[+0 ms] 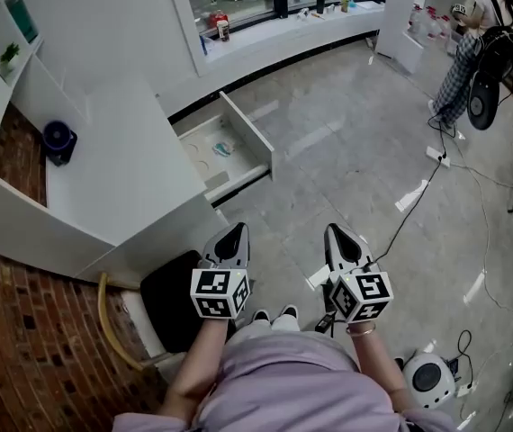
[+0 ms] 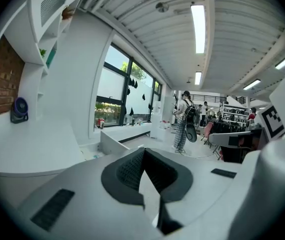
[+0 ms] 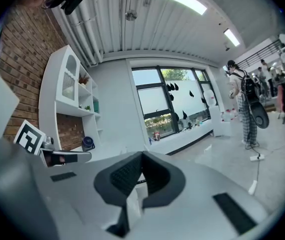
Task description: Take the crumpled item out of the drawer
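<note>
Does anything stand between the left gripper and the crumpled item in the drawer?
Nothing visible. The drawer is open, the crumpled item lies uncovered inside, and only bare floor lies before the left gripper.

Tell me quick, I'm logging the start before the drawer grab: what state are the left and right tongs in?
Left tongs: closed, holding nothing.
Right tongs: closed, holding nothing.

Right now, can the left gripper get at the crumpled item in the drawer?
Probably yes: the drawer is open and nothing covers the crumpled item, but the left gripper is shut.
</note>
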{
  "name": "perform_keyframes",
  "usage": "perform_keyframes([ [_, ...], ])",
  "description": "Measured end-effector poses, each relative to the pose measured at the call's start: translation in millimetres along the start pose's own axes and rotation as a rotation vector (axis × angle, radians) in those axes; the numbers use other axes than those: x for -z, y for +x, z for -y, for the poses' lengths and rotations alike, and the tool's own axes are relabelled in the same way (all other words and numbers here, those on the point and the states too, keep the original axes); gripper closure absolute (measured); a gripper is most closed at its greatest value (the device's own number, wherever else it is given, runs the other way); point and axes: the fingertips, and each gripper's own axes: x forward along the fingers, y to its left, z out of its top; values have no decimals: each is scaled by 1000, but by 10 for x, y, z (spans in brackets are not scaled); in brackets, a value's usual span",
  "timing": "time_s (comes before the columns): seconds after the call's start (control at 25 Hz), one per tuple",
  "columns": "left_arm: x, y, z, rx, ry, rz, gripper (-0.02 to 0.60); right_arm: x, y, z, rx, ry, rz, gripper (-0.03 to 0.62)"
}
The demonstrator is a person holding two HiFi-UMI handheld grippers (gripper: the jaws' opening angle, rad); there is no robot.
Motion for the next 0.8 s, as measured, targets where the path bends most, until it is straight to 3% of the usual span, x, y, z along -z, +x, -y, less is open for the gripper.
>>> perform_keyframes([
  [0.48, -202, 100, 89, 24, 4, 37, 570, -117, 12, 105, -25, 17, 25, 589],
  [0.6, -215, 189, 76, 19, 11, 25, 480, -130, 40, 153, -28, 30, 23, 583],
  [0.8, -205, 420, -38, 7, -5, 3, 406, -127, 188, 262, -21, 42, 15, 583],
])
